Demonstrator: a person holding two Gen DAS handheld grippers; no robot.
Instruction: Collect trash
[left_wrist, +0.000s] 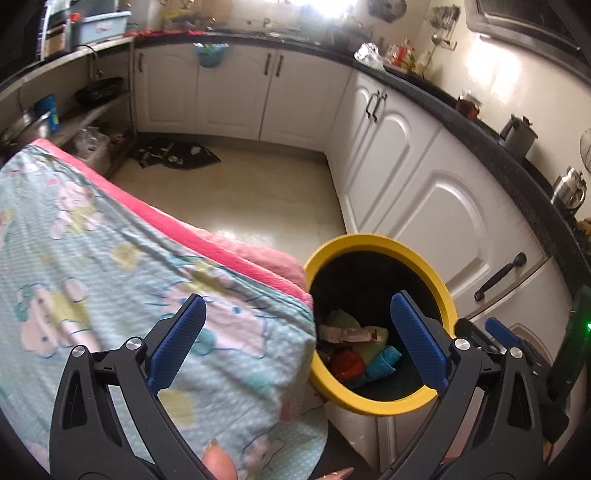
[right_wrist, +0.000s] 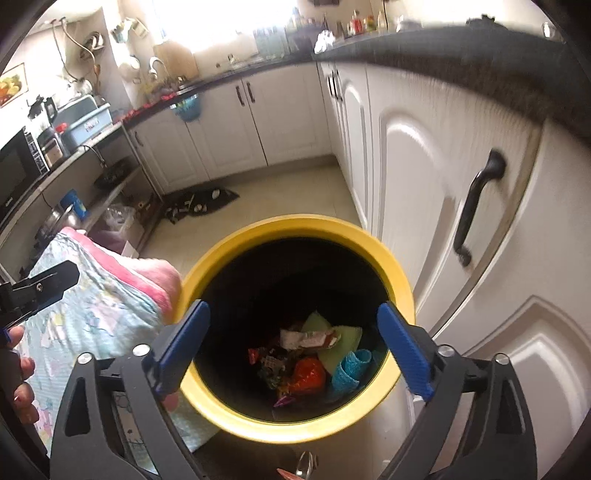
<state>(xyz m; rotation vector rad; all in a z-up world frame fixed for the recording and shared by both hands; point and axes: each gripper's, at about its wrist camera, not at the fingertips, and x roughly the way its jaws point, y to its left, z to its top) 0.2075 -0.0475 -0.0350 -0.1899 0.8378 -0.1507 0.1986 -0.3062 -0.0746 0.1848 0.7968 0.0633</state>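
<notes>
A yellow-rimmed bin (right_wrist: 295, 230) with a dark inside stands on the floor beside the white cabinets. At its bottom lies trash (right_wrist: 306, 363): wrappers, a red bag, green pieces and a blue cloth. My right gripper (right_wrist: 293, 339) hangs straight over the bin's mouth, open, with nothing between its blue pads. In the left wrist view the bin (left_wrist: 380, 243) is at right and the trash (left_wrist: 354, 350) shows inside. My left gripper (left_wrist: 299, 339) is open and empty, one finger over a patterned cloth (left_wrist: 110, 277), the other over the bin.
The patterned cloth (right_wrist: 92, 306) with a pink edge covers a surface left of the bin. White cabinet doors (right_wrist: 424, 184) with black handles stand close at right under a dark counter (left_wrist: 480, 129). A dark mat (left_wrist: 177, 155) lies on the tiled floor farther off.
</notes>
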